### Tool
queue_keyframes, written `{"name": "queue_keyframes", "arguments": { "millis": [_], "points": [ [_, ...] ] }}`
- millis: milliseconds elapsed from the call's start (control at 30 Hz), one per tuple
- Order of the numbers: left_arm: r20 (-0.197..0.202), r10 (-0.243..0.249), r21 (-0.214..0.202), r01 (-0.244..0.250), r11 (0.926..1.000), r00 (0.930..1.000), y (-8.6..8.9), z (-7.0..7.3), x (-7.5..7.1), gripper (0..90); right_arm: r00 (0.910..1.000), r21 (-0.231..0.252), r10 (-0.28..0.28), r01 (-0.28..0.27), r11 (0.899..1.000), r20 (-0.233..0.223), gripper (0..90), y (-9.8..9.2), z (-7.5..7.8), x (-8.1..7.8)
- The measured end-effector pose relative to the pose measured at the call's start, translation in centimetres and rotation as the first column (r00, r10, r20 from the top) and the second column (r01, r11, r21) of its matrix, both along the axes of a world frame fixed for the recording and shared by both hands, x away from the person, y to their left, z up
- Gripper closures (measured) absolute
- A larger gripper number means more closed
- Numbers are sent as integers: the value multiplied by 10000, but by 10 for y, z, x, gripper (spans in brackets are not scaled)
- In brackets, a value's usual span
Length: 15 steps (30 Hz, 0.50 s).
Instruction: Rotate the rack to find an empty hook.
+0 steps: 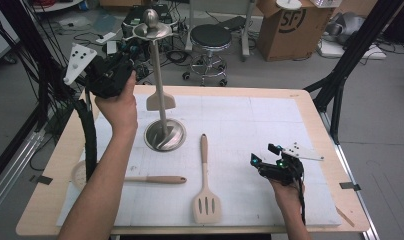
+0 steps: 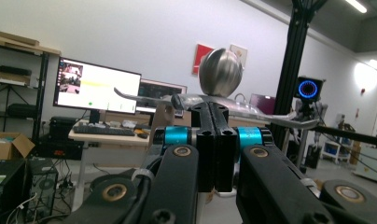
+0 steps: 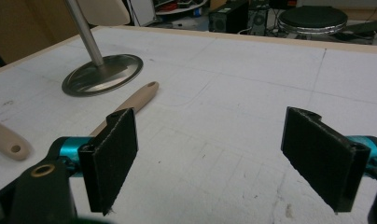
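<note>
A tall steel utensil stand [image 1: 164, 136] rises from a round base on the white mat, topped by a knob [image 1: 151, 19] with hook arms. A beige spatula [image 1: 160, 100] hangs against its pole. My left gripper [image 1: 130, 52] is raised beside the stand's top. In the left gripper view its jaws are pressed together with nothing visible between them [image 2: 213, 140], and the knob [image 2: 220, 72] sits just beyond. A slotted beige turner [image 1: 206, 200] and another beige utensil [image 1: 155, 179] lie on the mat. My right gripper [image 1: 270, 162] rests low at the right, open and empty [image 3: 214, 158].
The wooden table [image 1: 310, 100] carries the white mat [image 1: 250, 120]. Behind it stand a black stool [image 1: 210, 37] and a cardboard box [image 1: 290, 27]. Black frame legs [image 1: 340, 85] flank the table. The stand's base [image 3: 102, 73] and the turner's handle [image 3: 135, 102] lie ahead of the right gripper.
</note>
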<state>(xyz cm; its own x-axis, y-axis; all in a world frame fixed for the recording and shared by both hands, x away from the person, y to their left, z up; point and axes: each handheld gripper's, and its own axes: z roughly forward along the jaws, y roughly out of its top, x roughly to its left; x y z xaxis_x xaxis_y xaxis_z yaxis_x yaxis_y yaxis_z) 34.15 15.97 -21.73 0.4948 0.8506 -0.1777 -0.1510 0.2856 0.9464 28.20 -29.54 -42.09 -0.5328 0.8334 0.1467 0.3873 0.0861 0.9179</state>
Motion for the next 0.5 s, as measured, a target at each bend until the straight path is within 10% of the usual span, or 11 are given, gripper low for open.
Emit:
{"name": "queue_keyframes", "arguments": {
  "millis": [500],
  "points": [
    [-434,-1529,405,1547,9871,9873,11,-20,-2,385,10000,-25,-24,24,10000,23,177,-1,0,0]
  ]
}}
